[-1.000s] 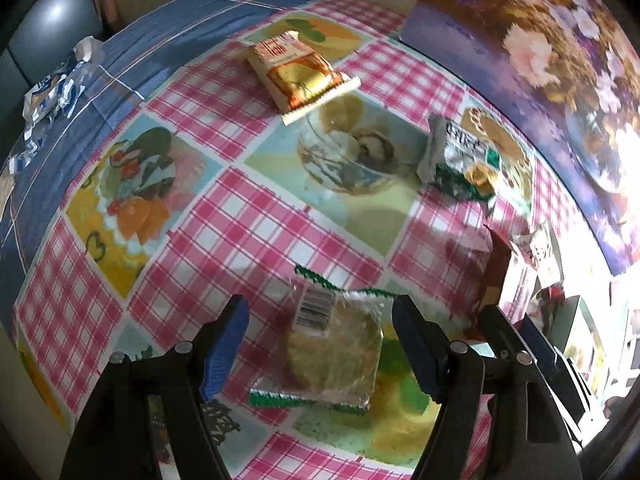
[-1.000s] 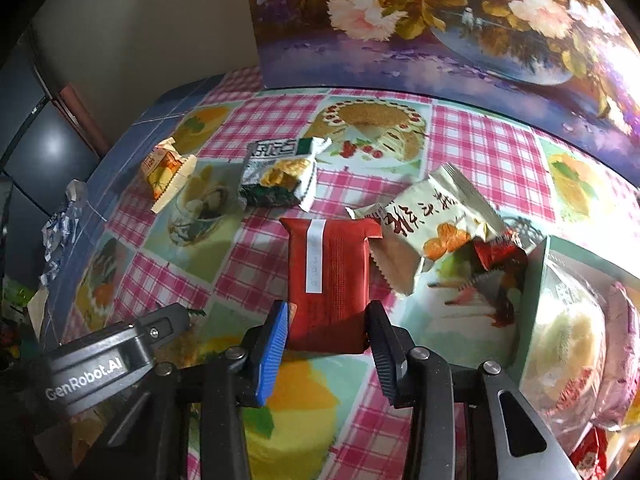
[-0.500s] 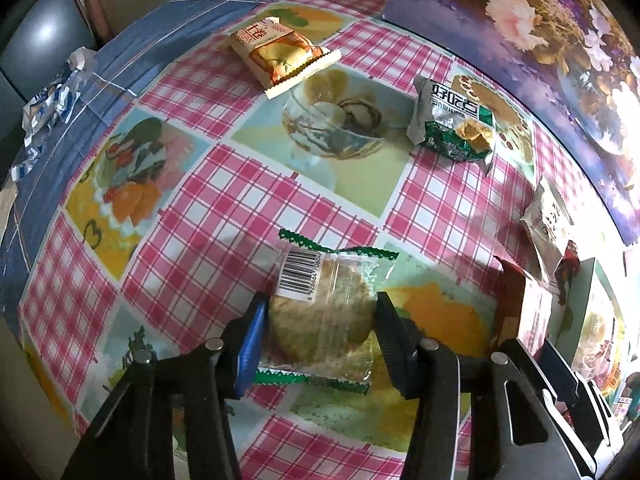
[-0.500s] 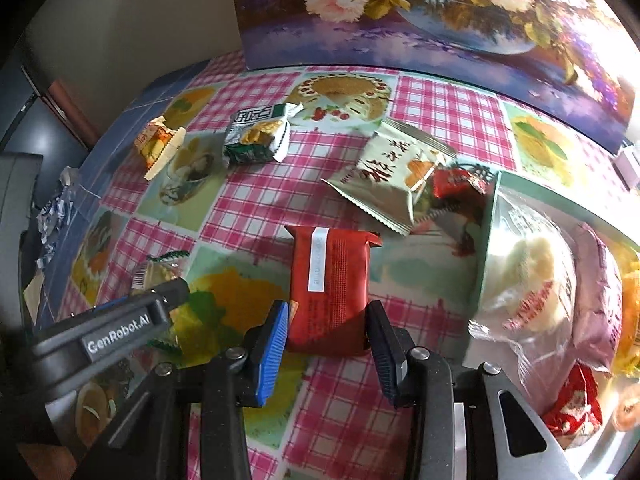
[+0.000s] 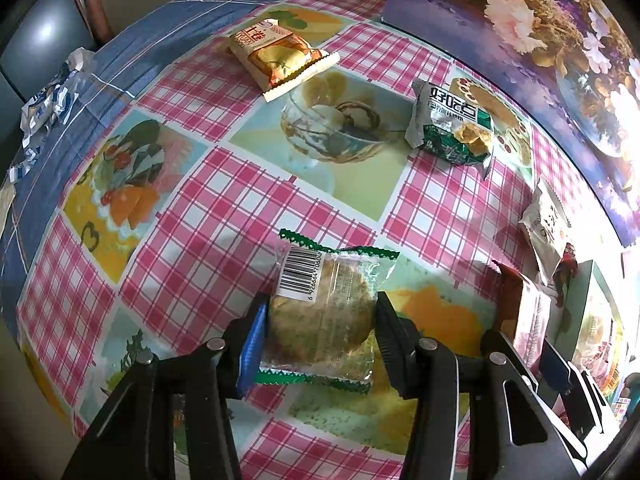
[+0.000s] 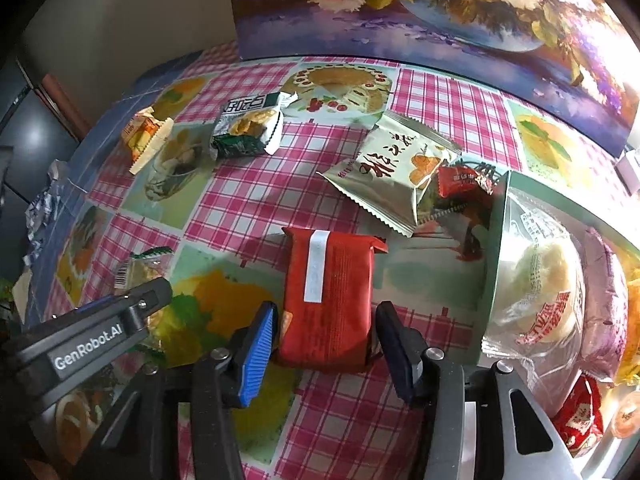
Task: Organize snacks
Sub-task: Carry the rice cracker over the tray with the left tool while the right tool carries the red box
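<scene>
The left gripper [image 5: 318,334] holds a clear cookie packet [image 5: 324,312] with green zigzag seams, both pads pressed against its sides. The packet sits over the checked tablecloth [image 5: 224,200] near the table's front edge. The right gripper [image 6: 326,340] has a red snack packet [image 6: 328,296] between its fingers — the right pad touches the wrapper, the left shows a thin gap, so I cannot tell whether the grip is firm. That red packet lies just beside the pale green box [image 6: 494,264] at the table's right edge, which holds a wrapped white bun [image 6: 536,280] and a purple packet [image 6: 604,300]. Towards the back edge, below the flower painting [image 6: 440,8], lie a green-and-silver chip bag [image 6: 248,128] and a cream packet [image 6: 396,164] — an orange packet [image 6: 144,136] sits near the back left corner.
</scene>
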Motion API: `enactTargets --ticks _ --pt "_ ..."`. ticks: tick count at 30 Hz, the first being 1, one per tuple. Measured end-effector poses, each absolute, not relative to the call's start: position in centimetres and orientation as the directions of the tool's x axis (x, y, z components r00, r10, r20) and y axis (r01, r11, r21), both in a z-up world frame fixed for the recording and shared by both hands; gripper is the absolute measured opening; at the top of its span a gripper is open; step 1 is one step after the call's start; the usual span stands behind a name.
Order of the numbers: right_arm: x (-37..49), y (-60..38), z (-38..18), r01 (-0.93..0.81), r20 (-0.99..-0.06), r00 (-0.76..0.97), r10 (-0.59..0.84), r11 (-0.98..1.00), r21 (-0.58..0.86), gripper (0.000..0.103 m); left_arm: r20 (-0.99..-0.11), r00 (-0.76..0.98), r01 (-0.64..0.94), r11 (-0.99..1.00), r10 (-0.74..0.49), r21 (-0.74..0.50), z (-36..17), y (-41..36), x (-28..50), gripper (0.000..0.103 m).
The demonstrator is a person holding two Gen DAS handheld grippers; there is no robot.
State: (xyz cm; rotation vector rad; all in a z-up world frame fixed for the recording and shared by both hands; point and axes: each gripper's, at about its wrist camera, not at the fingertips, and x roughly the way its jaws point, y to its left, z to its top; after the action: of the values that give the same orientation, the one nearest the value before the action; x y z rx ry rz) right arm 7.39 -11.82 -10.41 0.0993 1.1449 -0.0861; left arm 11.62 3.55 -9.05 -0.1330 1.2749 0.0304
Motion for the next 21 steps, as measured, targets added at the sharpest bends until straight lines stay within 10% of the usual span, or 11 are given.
enactTargets --ticks 21 --pt "3.8 -14.4 -4.8 0.192 -0.842 0.537 0.051 0.964 0.181 0.042 -0.899 0.43 -0.048 0.993 -0.08 -0.111 -3.6 2.0 9.5 0.052"
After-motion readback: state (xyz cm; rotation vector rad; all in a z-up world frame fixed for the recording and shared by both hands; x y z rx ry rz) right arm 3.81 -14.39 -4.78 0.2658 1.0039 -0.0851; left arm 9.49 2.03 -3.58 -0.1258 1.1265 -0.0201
